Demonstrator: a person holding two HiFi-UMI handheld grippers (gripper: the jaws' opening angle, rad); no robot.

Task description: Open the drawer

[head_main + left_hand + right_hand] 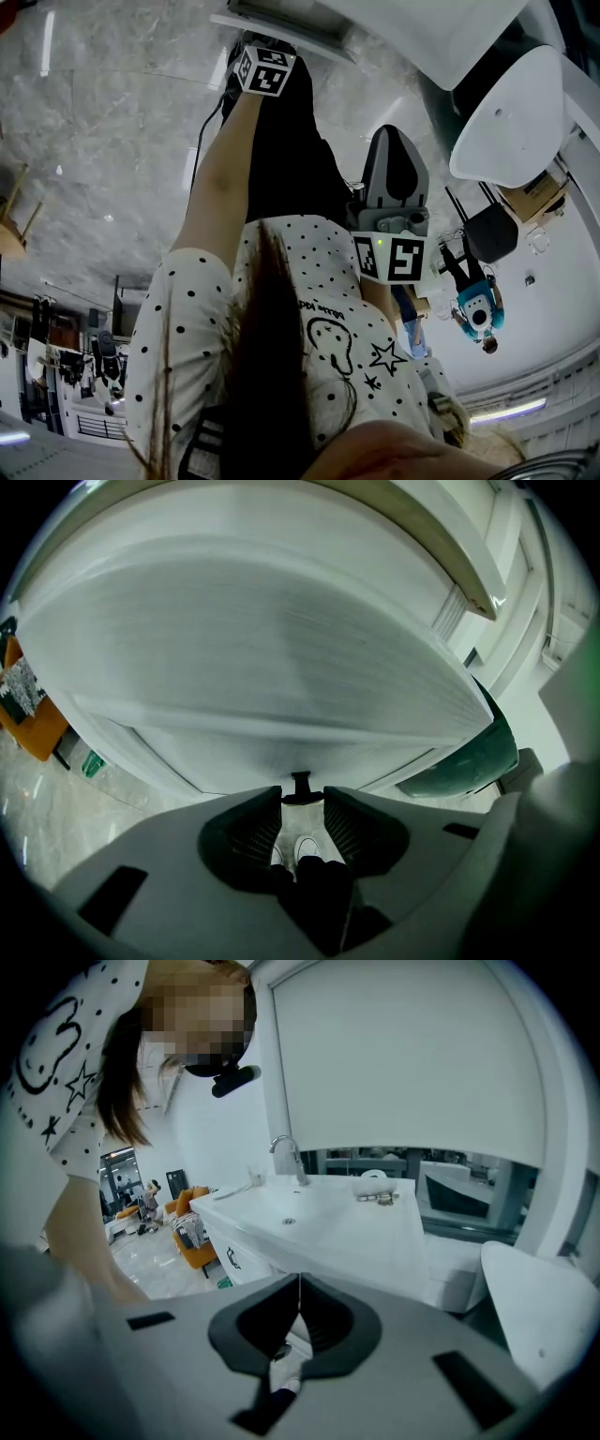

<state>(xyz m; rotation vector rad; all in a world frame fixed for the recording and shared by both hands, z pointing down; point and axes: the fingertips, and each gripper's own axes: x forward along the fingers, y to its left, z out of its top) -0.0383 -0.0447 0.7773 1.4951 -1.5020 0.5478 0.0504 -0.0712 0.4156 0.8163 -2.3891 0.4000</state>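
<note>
Jutting out, drawer handle (301,781) faces left hand-held gripper (302,797).

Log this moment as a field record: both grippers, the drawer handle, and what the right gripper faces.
left gripper: jaws apart, tips at the handle; contact unclear
handle: small, black, in line with the gap between the left jaws
drawer front: white, fills the left gripper view
right gripper: jaws together, nothing between them
right gripper faces: white counter with a faucet
</note>
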